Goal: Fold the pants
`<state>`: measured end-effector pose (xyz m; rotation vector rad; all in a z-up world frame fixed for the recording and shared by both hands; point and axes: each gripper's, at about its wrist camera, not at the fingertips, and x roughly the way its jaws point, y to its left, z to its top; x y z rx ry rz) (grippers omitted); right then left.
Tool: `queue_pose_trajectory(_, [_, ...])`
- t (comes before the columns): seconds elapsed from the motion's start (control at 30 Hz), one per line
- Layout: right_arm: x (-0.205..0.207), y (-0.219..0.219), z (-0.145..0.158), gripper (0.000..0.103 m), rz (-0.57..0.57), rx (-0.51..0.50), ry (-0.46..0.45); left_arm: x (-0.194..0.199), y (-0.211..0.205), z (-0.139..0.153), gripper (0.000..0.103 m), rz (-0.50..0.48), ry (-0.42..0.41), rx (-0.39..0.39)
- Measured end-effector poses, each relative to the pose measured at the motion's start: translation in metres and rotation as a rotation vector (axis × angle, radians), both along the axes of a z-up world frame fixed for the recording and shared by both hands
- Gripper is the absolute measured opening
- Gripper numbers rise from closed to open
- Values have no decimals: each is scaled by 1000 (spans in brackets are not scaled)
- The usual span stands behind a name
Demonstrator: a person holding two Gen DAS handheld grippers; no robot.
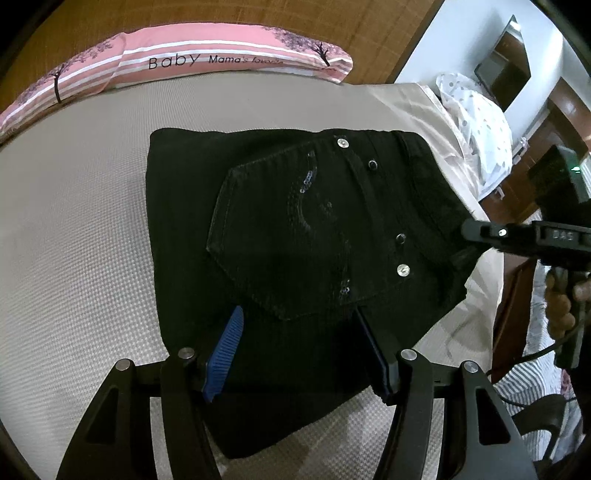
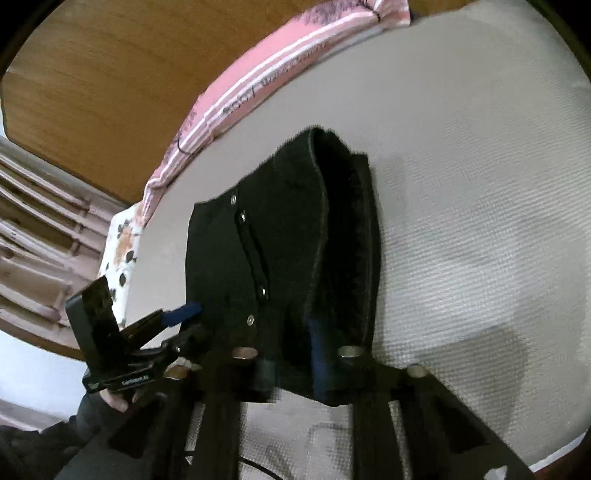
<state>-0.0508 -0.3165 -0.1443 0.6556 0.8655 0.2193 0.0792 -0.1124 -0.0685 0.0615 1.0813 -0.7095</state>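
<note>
L-wrist: my left gripper [image 1: 297,325] jaws spread over folded black pants [image 1: 295,229] on bed [image 1: 74,221] | my right gripper [image 2: 291,350] blurred, jaw state unclear

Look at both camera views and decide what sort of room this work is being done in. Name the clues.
Most likely a bedroom: the folded black pants lie on a bed's grey textured mattress, a pink "Baby" pillow rests against a wooden headboard, and a wall-mounted screen hangs nearby.

- A home bedroom: a wide bed with a grey waffle-textured cover [image 1: 92,206].
- At the bed's head, a long pink striped pillow printed "Baby" [image 1: 177,59] against a wooden headboard [image 1: 207,14].
- Beyond the bed's side, a wall-mounted dark television screen [image 1: 506,62].
</note>
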Motion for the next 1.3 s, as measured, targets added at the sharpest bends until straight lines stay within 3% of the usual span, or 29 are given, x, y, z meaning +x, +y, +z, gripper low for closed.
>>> queue_pose_trajectory(0.17, [-18,13,19,9,-15,-128,-28,-6,1,-1,62,-15,5,12])
queue_pose_trajectory(0.33, [-12,13,0,9,-30,-211,24,-12,-1,-5,62,-26,-10,40])
queue_pose_trajectory(0.5, [-5,0,-17,9,-44,-111,32,-15,-3,-5,62,-23,-19,57])
queue_pose_trajectory(0.63, [-5,0,-15,20,-55,-120,39,-16,-6,-4,62,-6,-25,79])
queue_pose_trajectory(0.9, [-8,2,-9,31,-94,-165,48,-22,-10,2,62,30,-60,144])
queue_pose_trajectory(1.03, [-7,2,-5,44,-108,-202,61,-26,-10,6,62,44,-107,189])
queue_pose_trajectory(1.2, [-1,0,1,51,-126,-229,65,-28,-9,10,62,84,-167,271])
queue_pose_trajectory(1.3, [5,0,4,52,-133,-231,61,-25,-2,14,62,114,-184,280])
